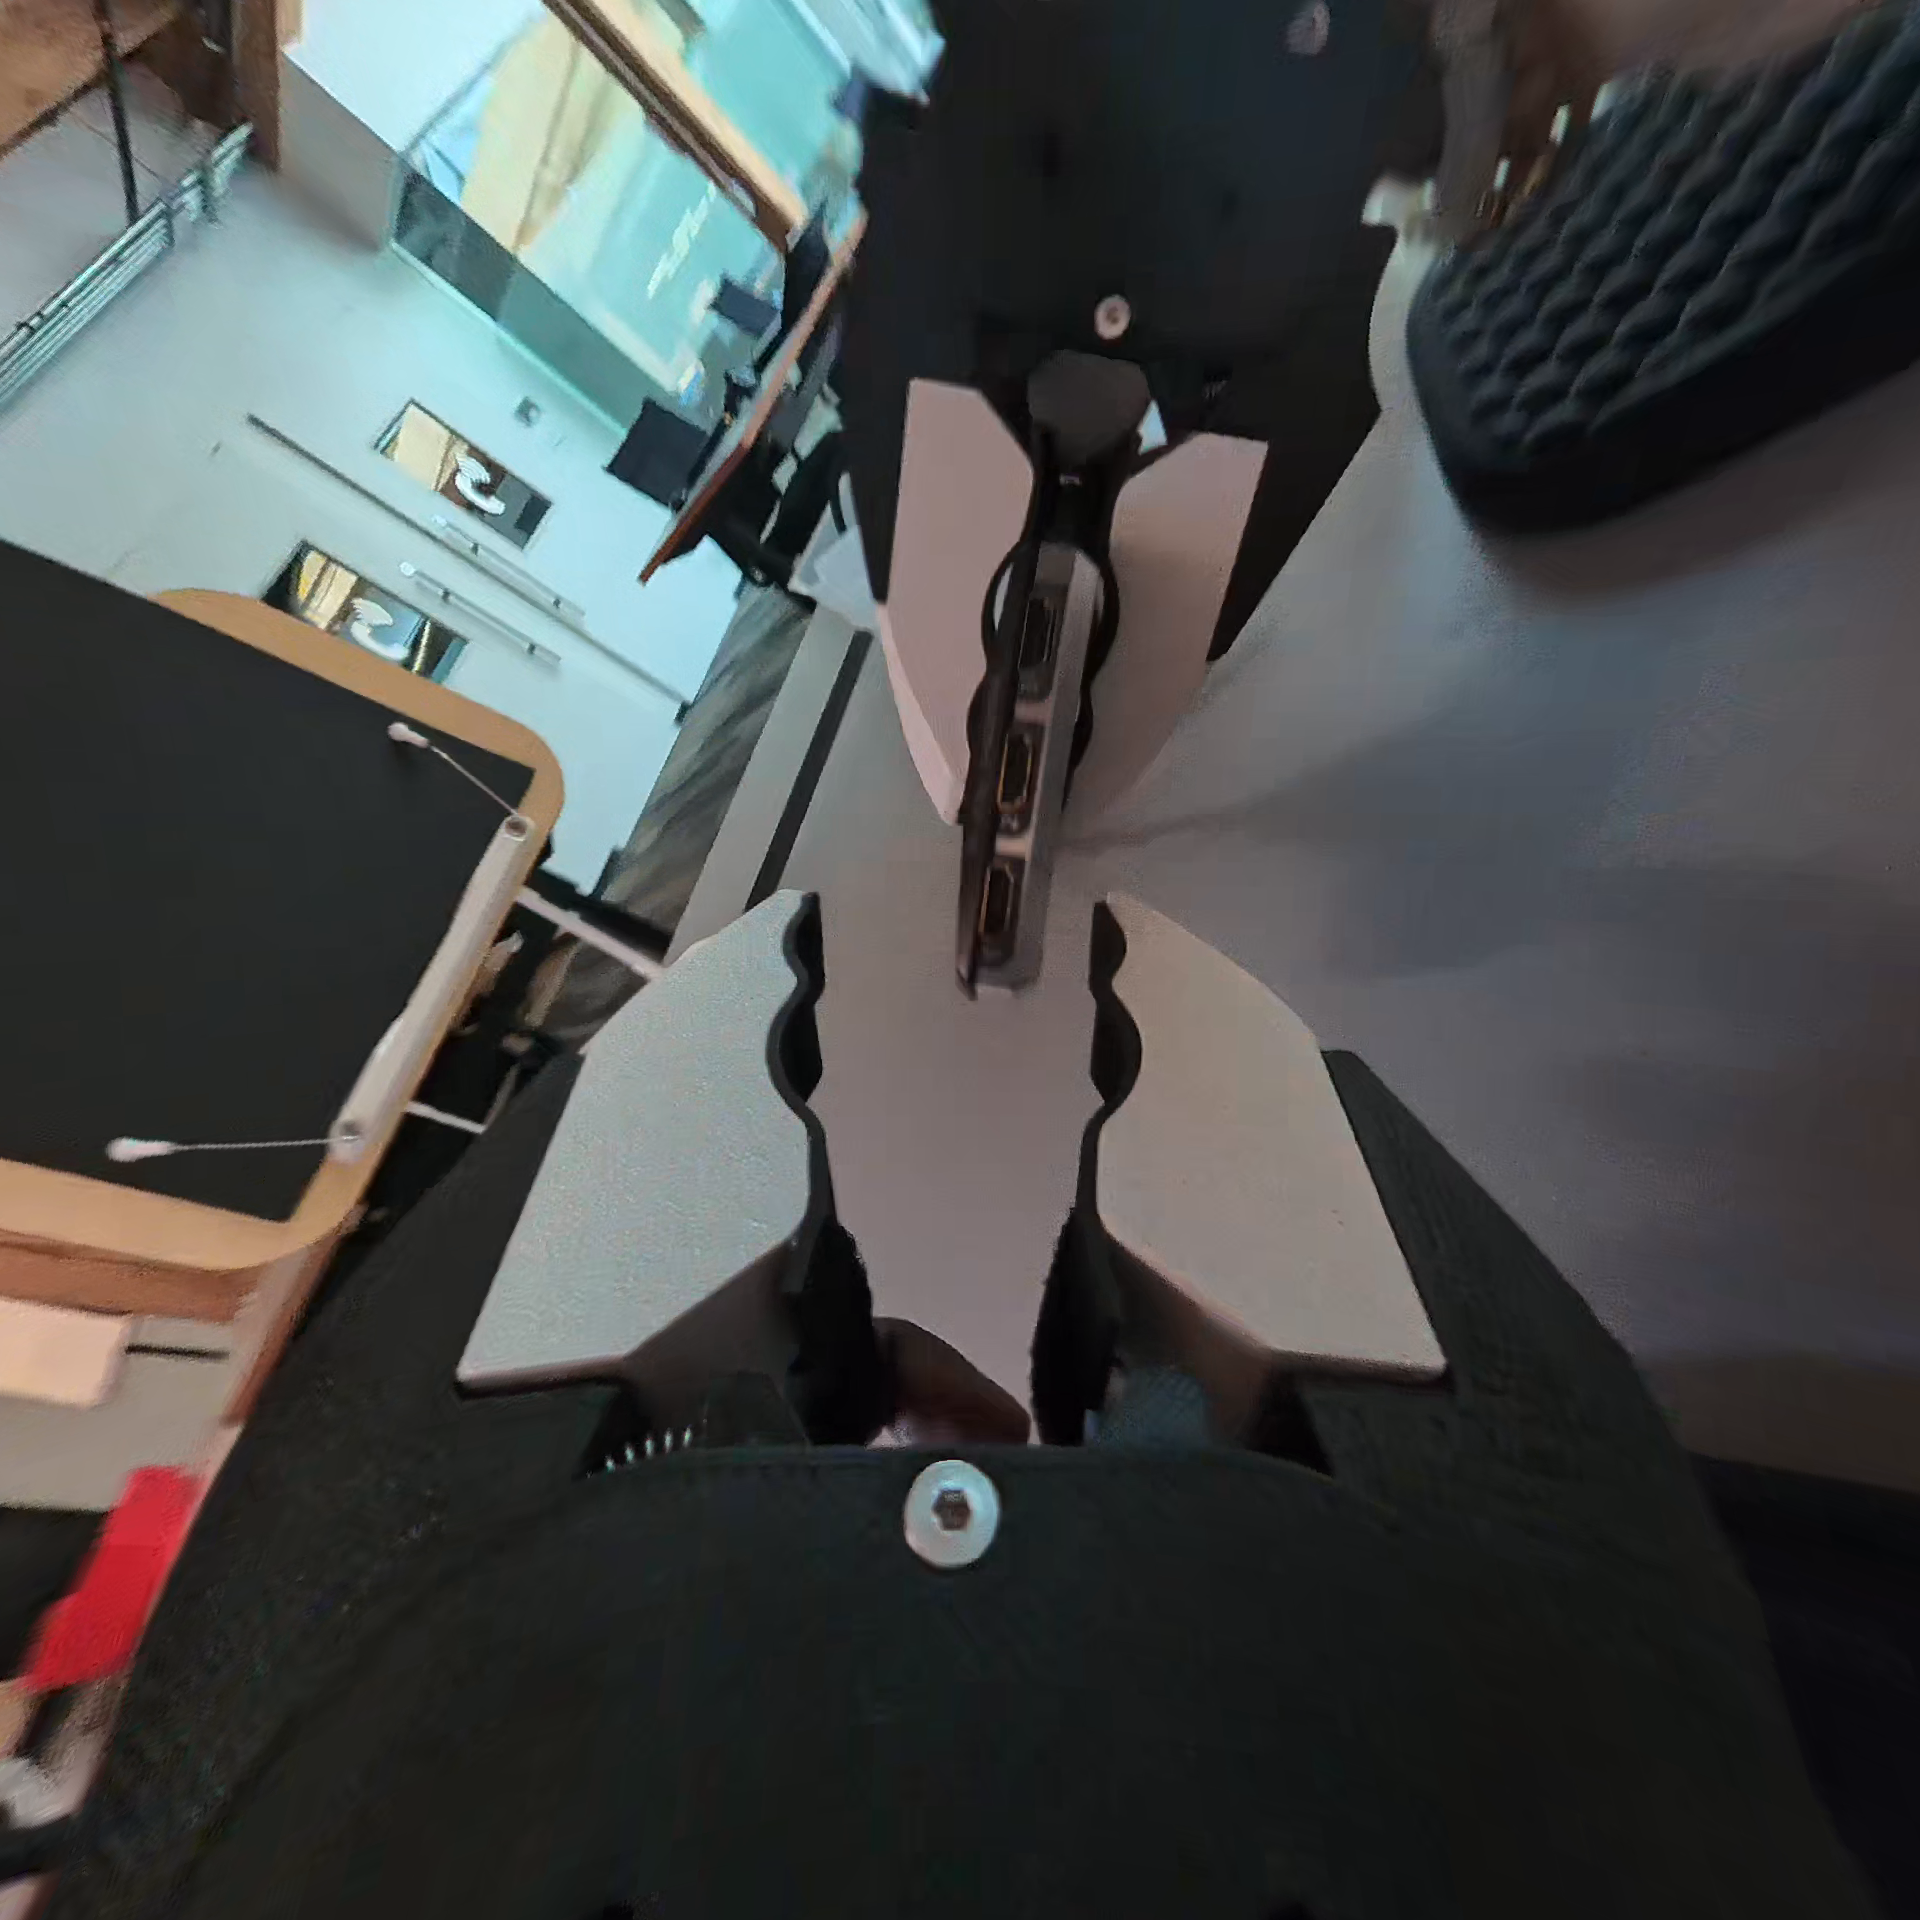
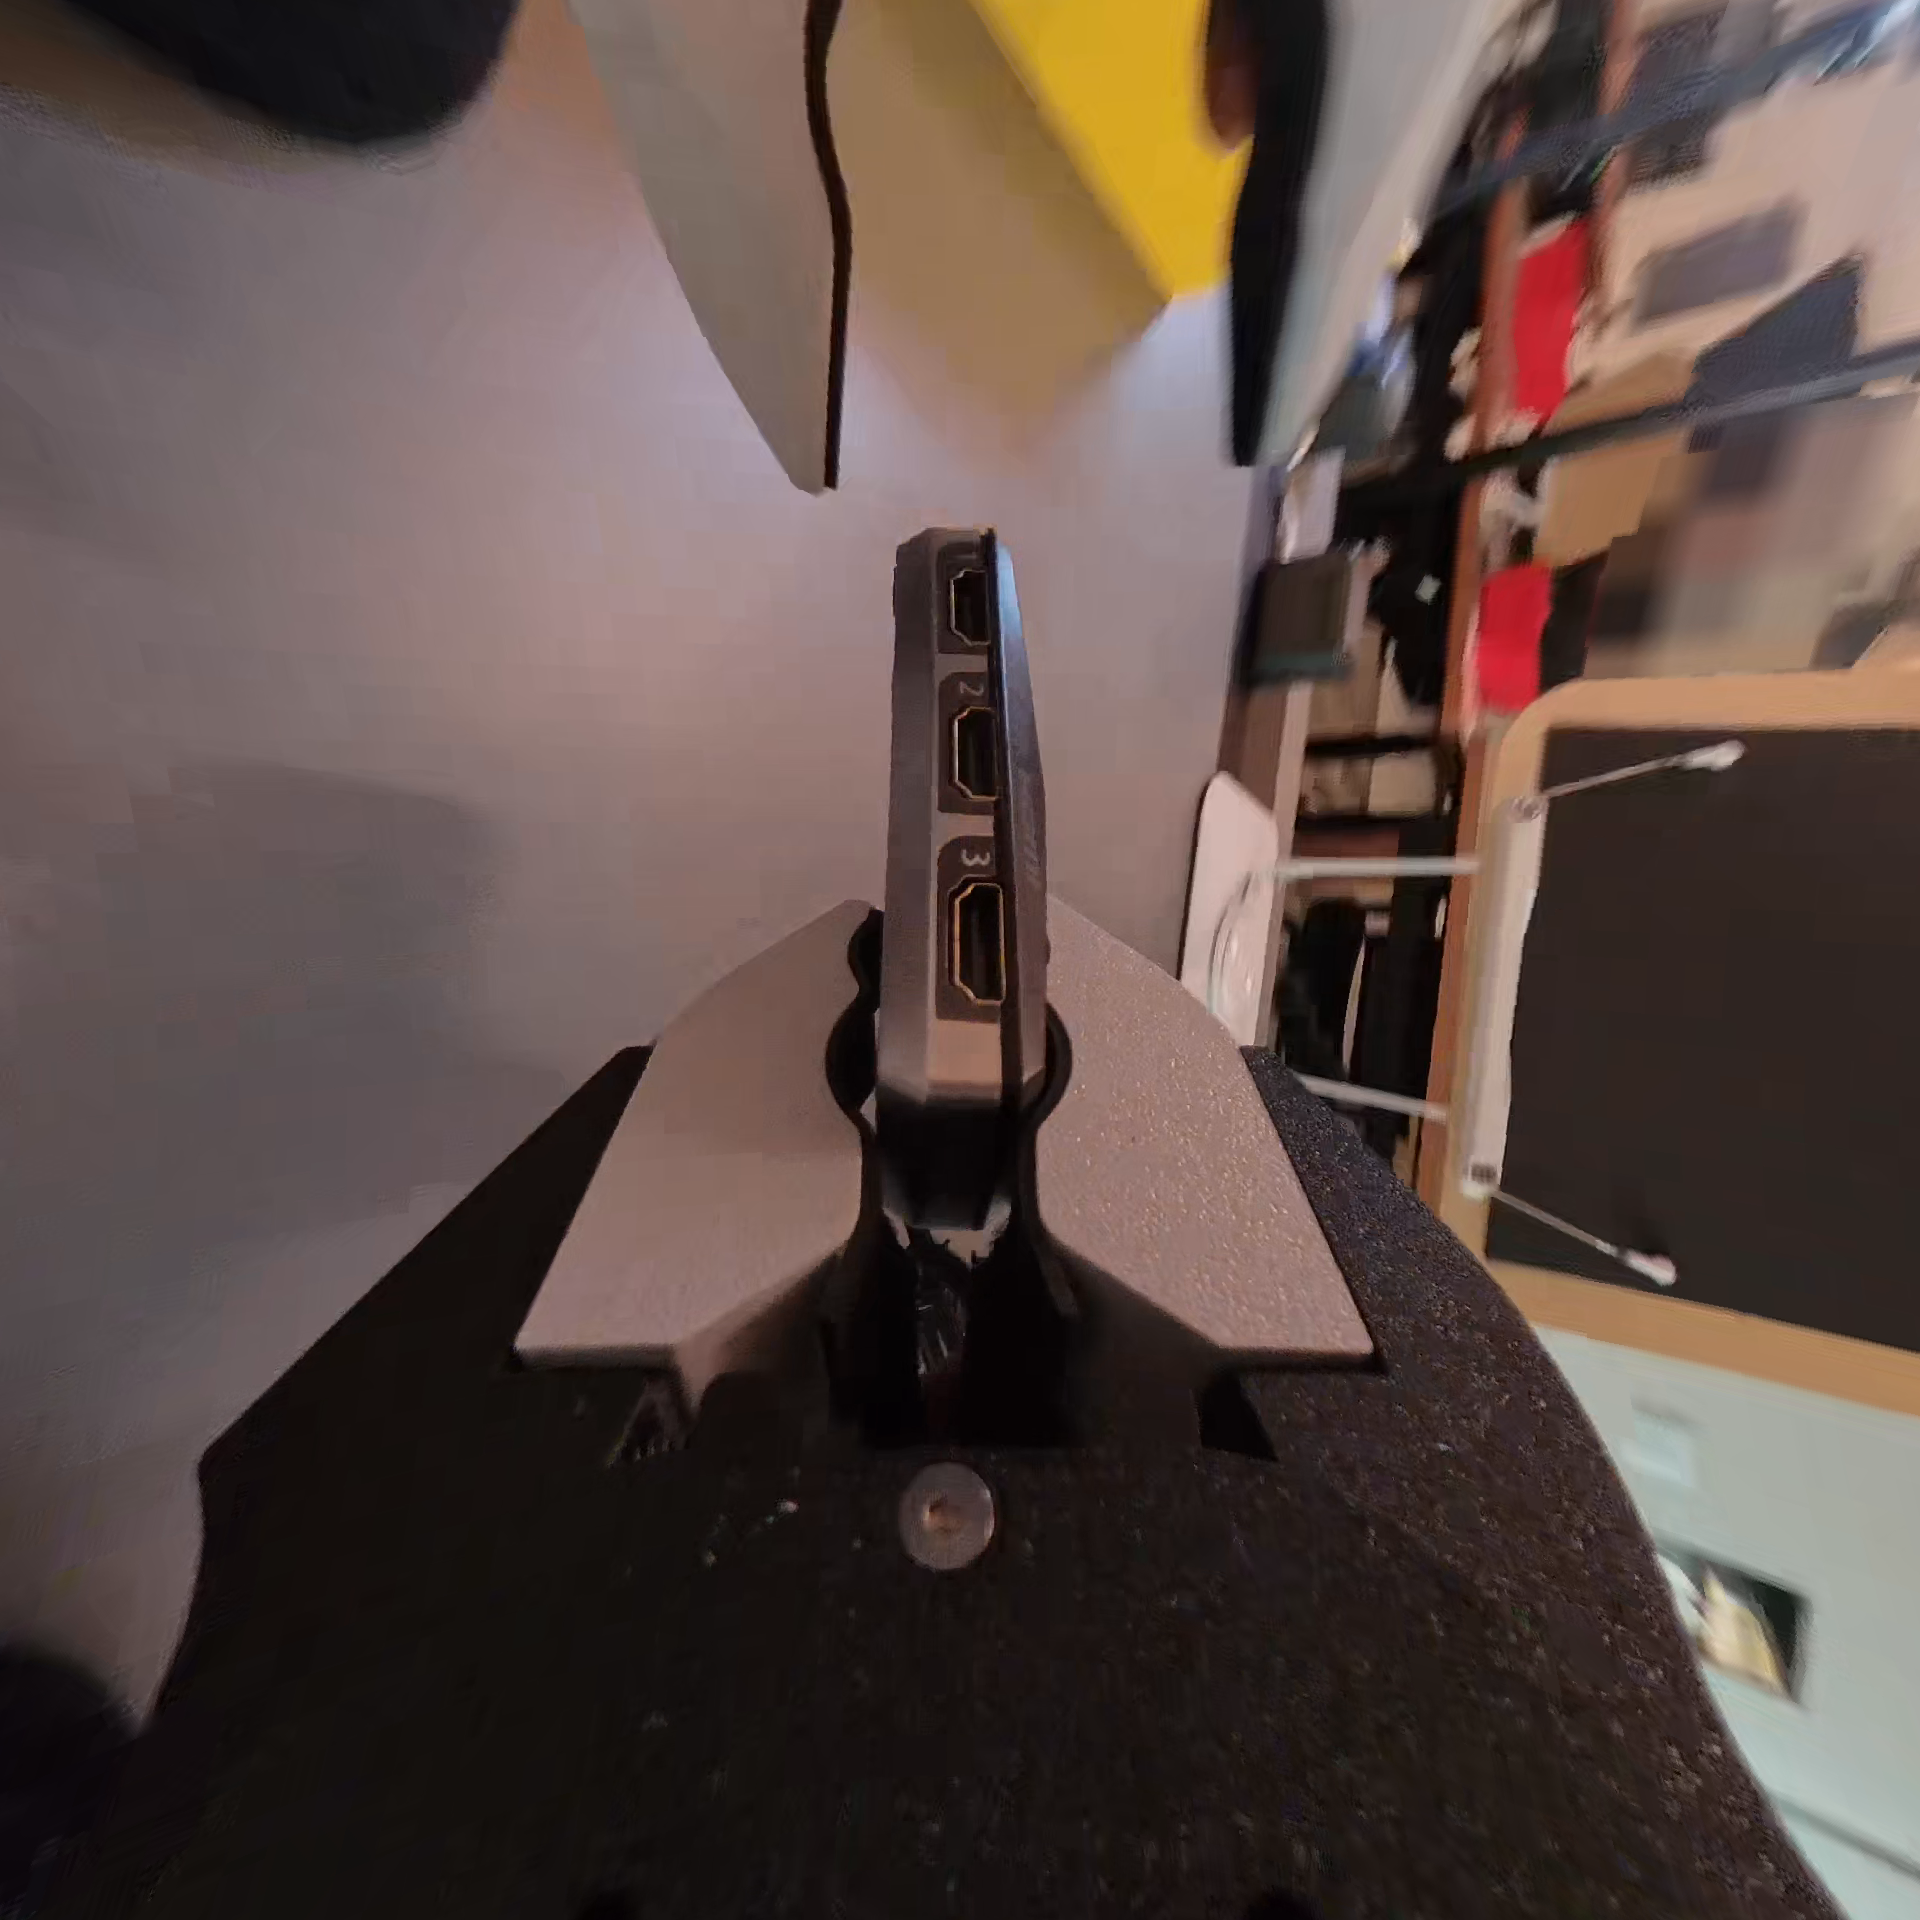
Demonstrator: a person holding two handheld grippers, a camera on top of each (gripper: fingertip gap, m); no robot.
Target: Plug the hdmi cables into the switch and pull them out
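The grey HDMI switch stands on edge between my right gripper's fingers, which are shut on its near end. Its three gold-rimmed ports face the camera and all are empty. In the left wrist view the same switch points at me, held by the right gripper opposite. My left gripper is open and empty, its tips level with the switch's near end, apart from it. One left finger shows at the top of the right wrist view. No HDMI cable is in view.
A white table lies under both grippers. A black textured pad sits at the upper right of the left view. A wood-rimmed black board with cotton swabs stands to the left; it also shows in the right wrist view. Cluttered shelves are behind.
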